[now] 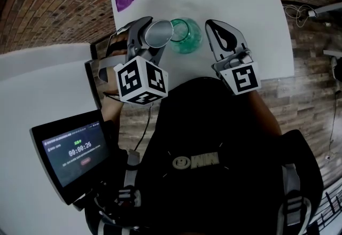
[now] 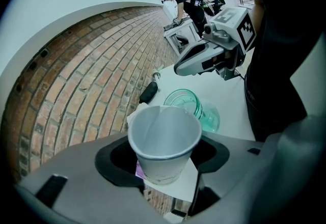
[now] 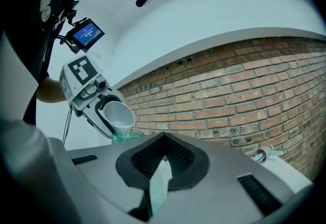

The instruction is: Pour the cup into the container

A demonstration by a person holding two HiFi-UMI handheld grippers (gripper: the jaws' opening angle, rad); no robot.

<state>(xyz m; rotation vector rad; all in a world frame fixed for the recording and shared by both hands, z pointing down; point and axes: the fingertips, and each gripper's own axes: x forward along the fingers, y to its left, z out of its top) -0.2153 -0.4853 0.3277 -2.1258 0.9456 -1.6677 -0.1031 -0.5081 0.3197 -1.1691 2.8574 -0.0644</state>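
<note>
Cup [image 2: 164, 141] sits clamped between fingers [image 2: 114, 162] of left gripper [image 2: 162, 158], tilted over container [image 2: 191, 106].

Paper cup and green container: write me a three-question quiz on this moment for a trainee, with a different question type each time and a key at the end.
1. True or false: the paper cup stands upright on the white table.
2. Multiple choice: the green container is
A. on the table, just beyond the cup
B. between the jaws of a gripper
C. on the brick floor
3. Short answer: which gripper grips the cup?

Key
1. False. It is held off the table, tilted over the container.
2. A
3. The left hand-held gripper. The right hand-held gripper has its jaws together with nothing between them.
</note>
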